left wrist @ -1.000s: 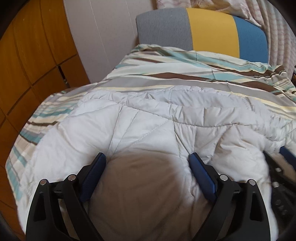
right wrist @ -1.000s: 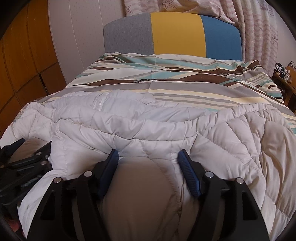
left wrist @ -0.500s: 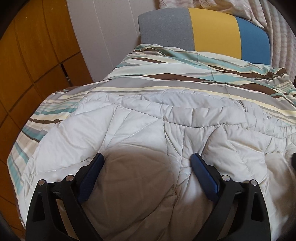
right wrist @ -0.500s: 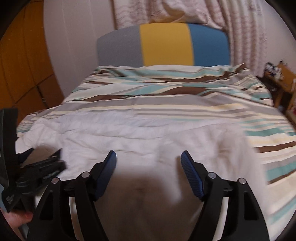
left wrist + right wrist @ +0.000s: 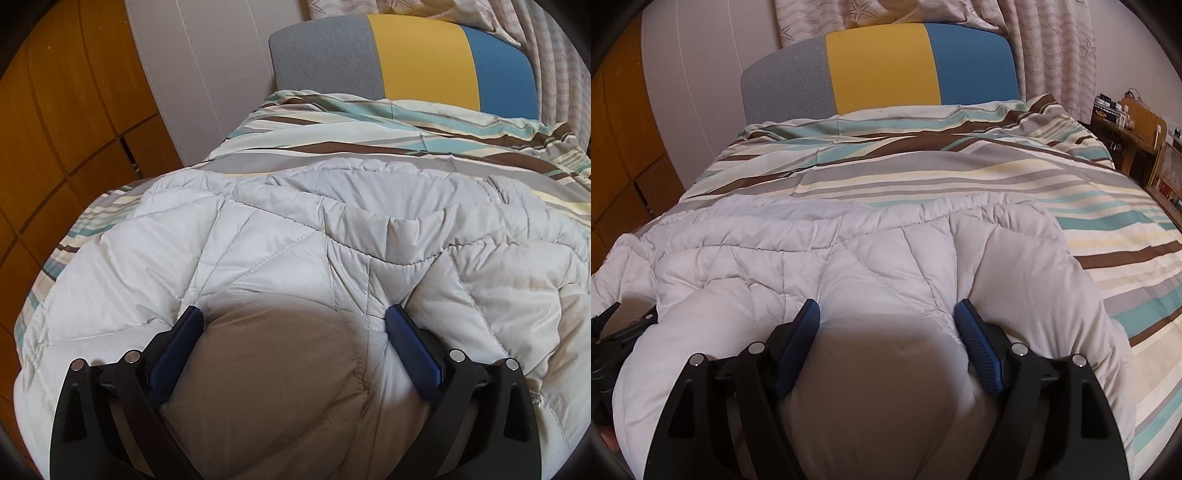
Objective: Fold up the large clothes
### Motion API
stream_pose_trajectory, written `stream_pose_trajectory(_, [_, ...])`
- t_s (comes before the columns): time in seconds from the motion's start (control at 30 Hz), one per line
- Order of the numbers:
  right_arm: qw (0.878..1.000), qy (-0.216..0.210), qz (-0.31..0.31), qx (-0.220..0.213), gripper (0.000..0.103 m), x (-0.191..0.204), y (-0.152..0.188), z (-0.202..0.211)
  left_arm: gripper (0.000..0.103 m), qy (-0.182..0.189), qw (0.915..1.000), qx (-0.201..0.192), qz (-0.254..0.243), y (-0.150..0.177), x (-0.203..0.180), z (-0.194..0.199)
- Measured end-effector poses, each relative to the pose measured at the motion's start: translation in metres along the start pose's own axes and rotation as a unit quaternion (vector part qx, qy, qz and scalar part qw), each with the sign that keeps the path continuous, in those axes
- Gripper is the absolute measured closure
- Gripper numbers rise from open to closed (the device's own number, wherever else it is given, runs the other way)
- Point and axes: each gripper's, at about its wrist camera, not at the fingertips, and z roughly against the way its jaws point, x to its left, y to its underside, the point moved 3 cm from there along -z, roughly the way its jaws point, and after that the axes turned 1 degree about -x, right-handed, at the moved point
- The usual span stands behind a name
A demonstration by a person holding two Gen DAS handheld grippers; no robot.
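A bed with a striped cover is used as the folding surface. A white quilted jacket is spread across its near end. Each hand-held gripper, left and right, is held wide and pressed into the padding, probably to flatten it.

Right gripper spread wide over a pale grey quilted puffer jacket, blue finger pads pressing into its padding; jacket spread on a striped duvet; grey, yellow and blue headboard behind; left gripper partly visible at left edge.
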Motion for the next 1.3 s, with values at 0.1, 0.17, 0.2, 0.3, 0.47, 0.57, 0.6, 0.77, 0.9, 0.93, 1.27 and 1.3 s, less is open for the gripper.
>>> stream_pose_trajectory(0.1, [1.0,0.005,0.004,0.001,0.026,0.001,0.001,-0.002,0.005,0.001,1.0,0.0,0.001,0.0,0.001,0.001])
stream_pose_trajectory(0.17, [1.0,0.005,0.004,0.002,0.026,0.0,0.001,-0.002,0.004,0.003,1.0,0.006,0.003,-0.001,0.003,0.002])
stream_pose_trajectory(0.2, [1.0,0.005,0.004,0.002,0.026,0.0,0.001,-0.002,0.004,0.006,0.9999,0.011,0.002,-0.002,0.004,0.005])
stream_pose_trajectory(0.3, [1.0,0.006,0.005,0.002,0.026,0.0,0.0,-0.003,0.004,0.039,0.9985,0.035,-0.012,-0.007,0.013,0.011])
stream_pose_trajectory(0.47, [1.0,0.01,0.009,0.003,0.026,0.001,0.0,-0.003,0.004,0.036,0.9985,0.041,-0.008,-0.019,0.043,0.016])
stream_pose_trajectory(0.57, [1.0,0.014,0.011,0.003,0.026,0.002,0.0,-0.003,0.003,0.02,0.9989,0.039,0.016,-0.019,0.063,0.007])
stream_pose_trajectory(0.6, [1.0,0.014,0.012,0.003,0.025,0.001,0.0,-0.003,0.003,0.023,0.9988,0.039,0.018,-0.017,0.064,0.003])
stream_pose_trajectory(0.77, [1.0,0.015,0.013,0.003,0.025,0.002,0.0,-0.003,0.003,0.021,0.9997,0.012,0.011,-0.007,0.055,-0.008])
stream_pose_trajectory(0.9, [1.0,0.017,0.015,0.004,0.025,0.001,0.0,-0.002,0.003,0.023,0.9996,0.01,0.009,-0.006,0.053,-0.013])
stream_pose_trajectory(0.93, [1.0,0.018,0.016,0.004,0.025,0.001,0.0,-0.003,0.003,0.027,0.9995,0.011,0.012,-0.006,0.054,-0.013])
stream_pose_trajectory(1.27, [0.999,0.024,0.021,0.006,0.024,0.003,-0.001,-0.004,0.003,0.098,0.9941,0.004,0.047,0.013,0.087,0.041])
stream_pose_trajectory(1.3, [0.999,0.026,0.022,0.006,0.024,0.003,-0.001,-0.004,0.003,0.098,0.9939,-0.004,0.05,0.018,0.092,0.049])
